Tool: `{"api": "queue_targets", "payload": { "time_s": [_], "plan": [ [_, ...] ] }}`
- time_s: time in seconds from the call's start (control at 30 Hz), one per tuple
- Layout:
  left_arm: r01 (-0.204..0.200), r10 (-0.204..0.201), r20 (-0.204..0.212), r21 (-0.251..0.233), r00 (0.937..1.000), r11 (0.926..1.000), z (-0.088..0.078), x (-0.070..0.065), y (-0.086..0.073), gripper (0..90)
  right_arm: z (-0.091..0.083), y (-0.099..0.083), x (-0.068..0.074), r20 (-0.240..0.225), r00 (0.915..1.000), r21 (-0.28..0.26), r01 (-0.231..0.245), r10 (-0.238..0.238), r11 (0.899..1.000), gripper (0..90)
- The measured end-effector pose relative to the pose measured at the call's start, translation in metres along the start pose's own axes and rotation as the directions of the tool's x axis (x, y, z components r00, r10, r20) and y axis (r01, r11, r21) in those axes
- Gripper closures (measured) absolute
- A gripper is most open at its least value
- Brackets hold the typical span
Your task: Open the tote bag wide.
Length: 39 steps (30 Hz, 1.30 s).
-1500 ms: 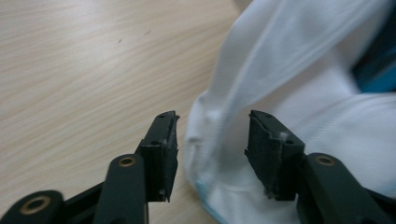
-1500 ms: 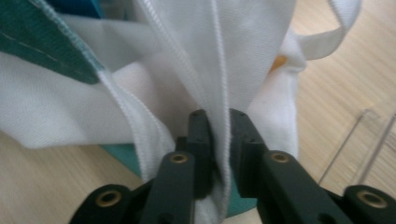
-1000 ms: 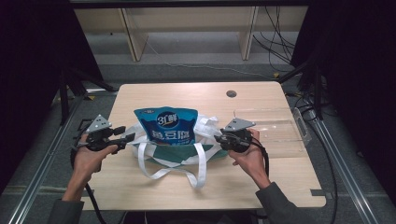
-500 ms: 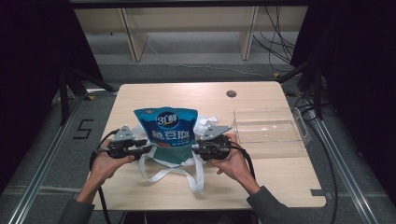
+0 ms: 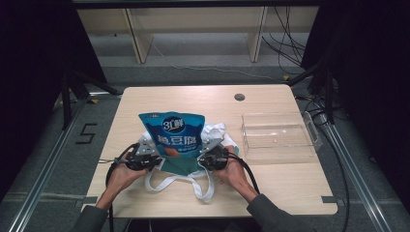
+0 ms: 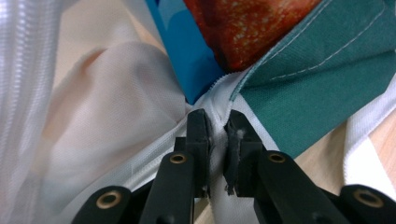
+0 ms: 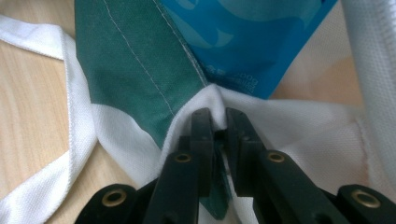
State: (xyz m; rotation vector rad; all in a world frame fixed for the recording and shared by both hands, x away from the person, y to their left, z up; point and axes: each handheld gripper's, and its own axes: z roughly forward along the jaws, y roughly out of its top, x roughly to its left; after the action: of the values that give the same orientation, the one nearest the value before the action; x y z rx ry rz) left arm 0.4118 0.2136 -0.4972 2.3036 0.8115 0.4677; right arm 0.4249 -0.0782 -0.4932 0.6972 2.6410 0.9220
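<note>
- Tote bag (image 5: 181, 166), green and white cloth, lies on the table (image 5: 290, 188) left of the clear tray (image 5: 278, 145).
- Blue snack pouch (image 5: 175, 135) stands inside.
- Left gripper (image 6: 217, 140) and right gripper (image 7: 218, 128) both pinch its soft rim.
- Floppy and light, I think; hold the seams.

Blue pouch (image 5: 176, 136) upright in tote bag (image 5: 181, 166)

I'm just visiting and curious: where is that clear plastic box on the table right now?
In the high view, the clear box sits on the table's right half, just right of the blue snack bag and the white-and-green tote.
</note>
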Motion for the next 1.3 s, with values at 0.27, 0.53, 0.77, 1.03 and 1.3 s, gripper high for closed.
{"api": "queue_targets", "payload": {
  "time_s": [0.27,0.53,0.77,1.03,1.3],
  "plan": [
    [0.052,-0.046,0.082,-0.072,0.9956,0.9961,-0.028,0.008,0.007,64.7,-0.03,0.006,-0.009,-0.035,0.997,-0.112,-0.072,0.069,0.991,72.3],
    [0.137,-0.121,0.085,-0.231,0.9891,0.9631,-0.078,0.028,0.017,52.7,-0.081,0.018,-0.027,0.033,0.9957,-0.262,-0.075,0.086,0.962,65.9],
    [0.127,-0.142,-0.067,-0.191,0.9876,0.9733,-0.069,0.056,0.022,49.2,-0.065,0.018,-0.049,0.105,0.9885,-0.211,-0.085,0.109,0.974,61.1],
    [0.197,-0.197,0.021,-0.201,0.9803,0.9596,-0.012,0.081,0.017,75.8,-0.034,0.019,-0.057,0.065,0.9884,-0.15,-0.126,0.137,0.981,87.4],
    [0.245,-0.244,0.021,-0.115,0.9695,0.9627,0.021,0.077,-0.005,88.9,-0.008,0.013,-0.06,0.108,0.9788,-0.076,-0.166,0.174,0.983,88.1]
  ]
}}
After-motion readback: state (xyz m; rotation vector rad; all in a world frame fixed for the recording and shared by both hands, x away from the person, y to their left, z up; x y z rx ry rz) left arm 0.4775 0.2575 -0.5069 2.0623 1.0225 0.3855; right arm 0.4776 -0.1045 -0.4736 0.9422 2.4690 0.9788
